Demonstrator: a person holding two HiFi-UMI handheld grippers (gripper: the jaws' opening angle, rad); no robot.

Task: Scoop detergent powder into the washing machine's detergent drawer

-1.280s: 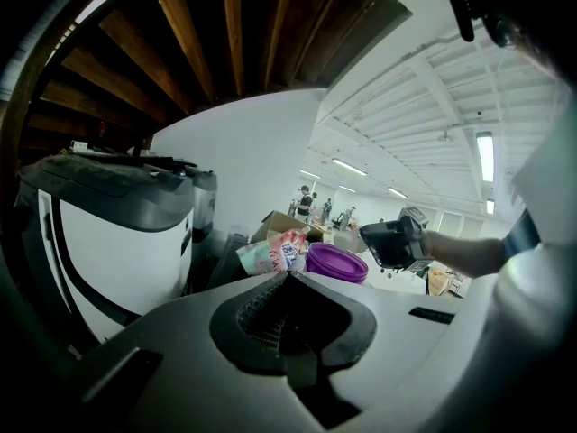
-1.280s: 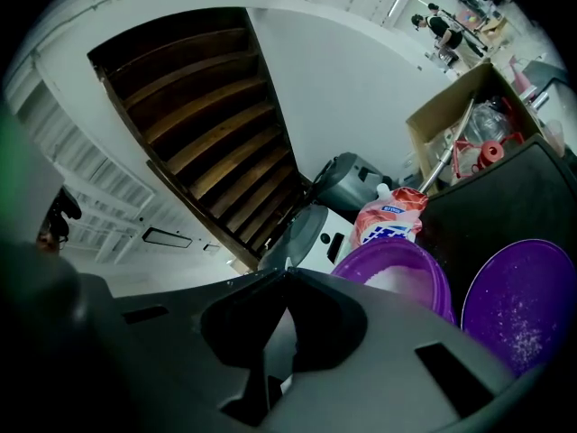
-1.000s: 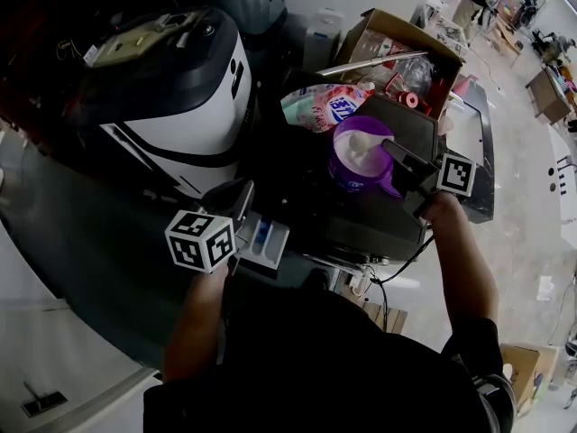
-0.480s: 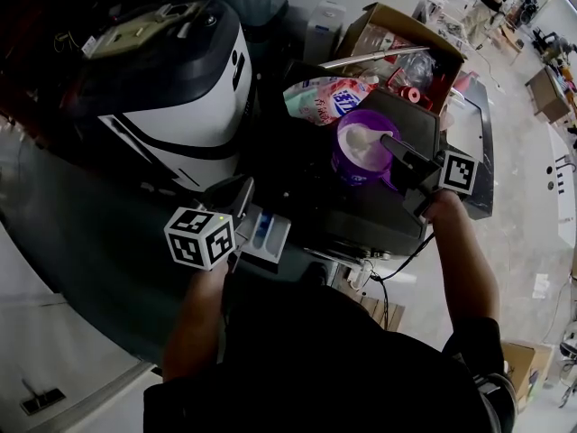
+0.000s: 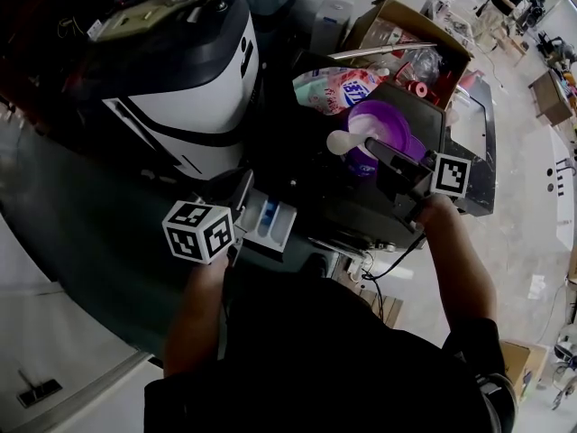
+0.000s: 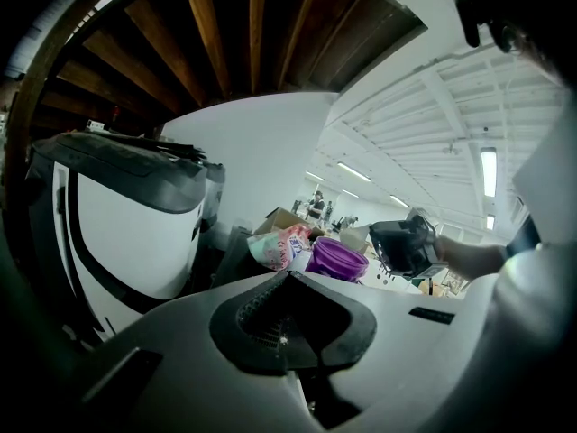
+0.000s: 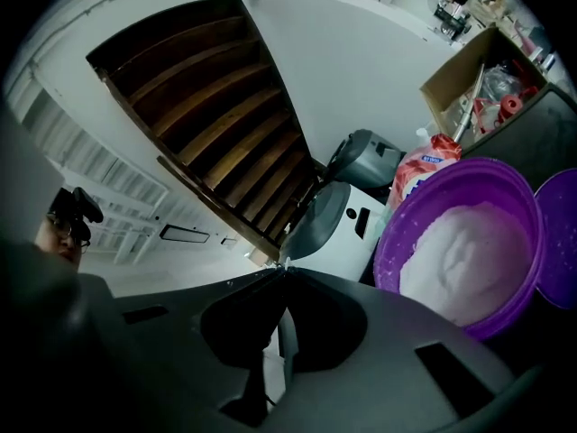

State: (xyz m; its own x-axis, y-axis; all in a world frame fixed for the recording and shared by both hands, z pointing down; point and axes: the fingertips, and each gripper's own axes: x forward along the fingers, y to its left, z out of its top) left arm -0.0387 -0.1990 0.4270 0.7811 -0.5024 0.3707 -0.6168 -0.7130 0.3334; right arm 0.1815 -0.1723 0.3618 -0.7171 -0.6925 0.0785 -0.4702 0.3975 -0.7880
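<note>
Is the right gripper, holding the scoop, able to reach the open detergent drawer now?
Probably yes: the detergent drawer stands pulled out and uncovered; the left gripper sits beside it, not between it and the scoop.

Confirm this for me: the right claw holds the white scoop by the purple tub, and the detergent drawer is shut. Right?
Not quite. The detergent drawer is pulled out open, not shut, as the head view shows. The rest holds: the right claw holds the white scoop by the purple tub.
</note>
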